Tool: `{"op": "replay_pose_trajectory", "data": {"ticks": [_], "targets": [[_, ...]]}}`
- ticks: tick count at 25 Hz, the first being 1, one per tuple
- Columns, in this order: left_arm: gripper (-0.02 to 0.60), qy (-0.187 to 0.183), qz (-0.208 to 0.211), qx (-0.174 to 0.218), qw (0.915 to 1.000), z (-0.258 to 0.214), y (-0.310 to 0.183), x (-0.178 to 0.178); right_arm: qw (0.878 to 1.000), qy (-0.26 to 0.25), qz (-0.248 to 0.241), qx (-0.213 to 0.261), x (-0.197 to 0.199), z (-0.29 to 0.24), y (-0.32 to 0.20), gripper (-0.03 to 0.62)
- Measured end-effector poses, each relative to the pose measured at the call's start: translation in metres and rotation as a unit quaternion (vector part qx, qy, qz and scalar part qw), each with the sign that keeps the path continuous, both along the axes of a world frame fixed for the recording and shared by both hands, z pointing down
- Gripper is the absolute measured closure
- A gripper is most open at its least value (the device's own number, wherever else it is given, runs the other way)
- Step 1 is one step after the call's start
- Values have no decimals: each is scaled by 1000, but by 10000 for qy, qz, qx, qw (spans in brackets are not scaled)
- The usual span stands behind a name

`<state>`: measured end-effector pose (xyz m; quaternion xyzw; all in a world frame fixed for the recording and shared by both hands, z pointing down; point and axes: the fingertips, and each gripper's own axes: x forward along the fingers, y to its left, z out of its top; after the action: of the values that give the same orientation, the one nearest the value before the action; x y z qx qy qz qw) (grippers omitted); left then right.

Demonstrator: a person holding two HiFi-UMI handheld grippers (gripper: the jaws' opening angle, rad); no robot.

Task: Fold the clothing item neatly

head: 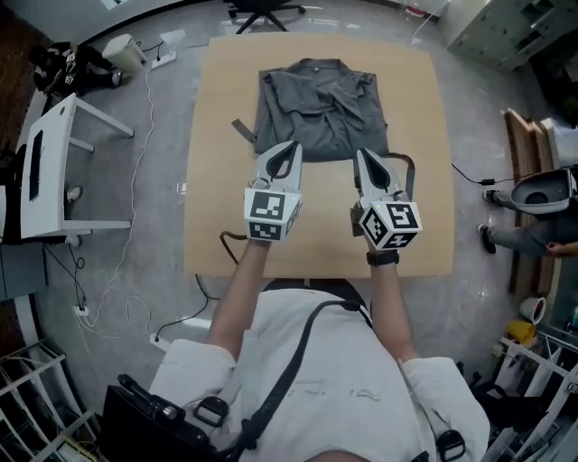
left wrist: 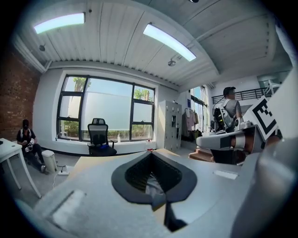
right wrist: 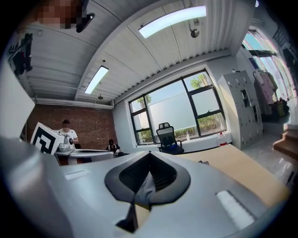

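Note:
A dark grey shirt (head: 321,108) lies partly folded on the far half of the tan table (head: 217,180), collar away from me. My left gripper (head: 289,146) is shut on the shirt's near edge at its left. My right gripper (head: 360,155) is shut on that same edge at its right. In the left gripper view a fold of grey cloth (left wrist: 154,186) shows pinched between the black pads. The right gripper view shows the same, with grey fabric (right wrist: 145,186) caught between the closed jaws. Both grippers sit low over the table, roughly level with each other.
Dark straps stick out beside the shirt at left (head: 240,129) and right (head: 408,167). A white desk (head: 50,171) stands left of the table, an office chair (head: 262,11) beyond it. Cables (head: 135,180) run over the floor. A person (head: 542,217) is at the right.

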<state>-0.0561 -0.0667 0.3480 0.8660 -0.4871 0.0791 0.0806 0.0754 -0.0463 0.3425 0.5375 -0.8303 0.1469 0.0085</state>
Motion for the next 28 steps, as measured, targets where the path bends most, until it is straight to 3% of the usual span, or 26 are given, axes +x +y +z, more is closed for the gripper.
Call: {"op": "replay_pose_trajectory", "data": {"ticks": [3, 8, 15, 21, 28], "targets": [[581, 105, -42, 248, 9996, -17, 24, -1, 9998, 15, 77, 207, -5, -13, 28, 591], [581, 205, -79, 347, 9992, -30, 69, 8, 9988, 76, 72, 478, 1, -28, 65, 591], [581, 160, -363, 618, 9973, -55, 144, 40, 9950, 157, -178, 969, 23, -63, 132, 591], [581, 100, -687, 659, 9954, -65, 223, 73, 9957, 148, -350, 841, 52, -65, 208, 591], [581, 152, -688, 635, 9955, -79, 266, 89, 9958, 83, -474, 781, 60, -68, 253, 591]]}}
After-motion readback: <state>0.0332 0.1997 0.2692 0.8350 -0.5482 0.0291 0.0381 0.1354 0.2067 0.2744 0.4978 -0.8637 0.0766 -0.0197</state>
